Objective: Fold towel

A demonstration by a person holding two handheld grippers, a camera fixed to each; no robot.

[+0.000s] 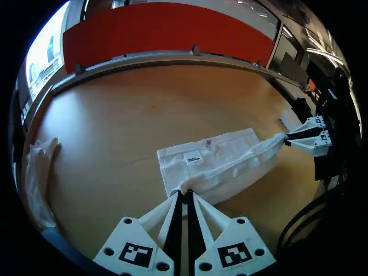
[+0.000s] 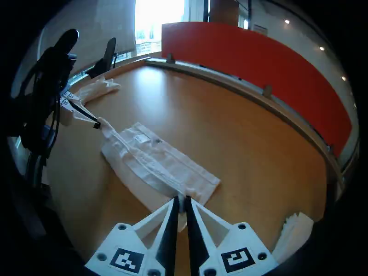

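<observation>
The left tongs (image 1: pixel 183 195) are pressed together with a bunched corner of the white towel (image 1: pixel 216 161) pinched between their 2 fingers. The right tongs (image 2: pixel 181 200) are closed in the same way on the corner at the opposite end of the same long edge. In the left gripper view the right tongs appear at the far right, with cloth pulled to a point at their tips.

That held edge is raised slightly and sags between the 2 grips. The rest of the towel lies flat on the wooden worktop (image 1: pixel 115 119), with a sewn label (image 1: pixel 193 158) facing up near the left tongs' end.

The towel's long axis runs from one pair of tongs to the other. Each pair holds 1 end, so neither is nearer to the cloth as a whole. The free long edge lies beyond the held one, toward the red panel (image 1: pixel 170 32) at the back of the worktop.

The coming fold probably turns on this: both tongs would need to travel together, across the short axis, to lay the held edge on the far one. Uneven travel would likely skew the fold.

Spare cloths (image 1: pixel 39 179) sit well apart at the worktop's edge.
</observation>
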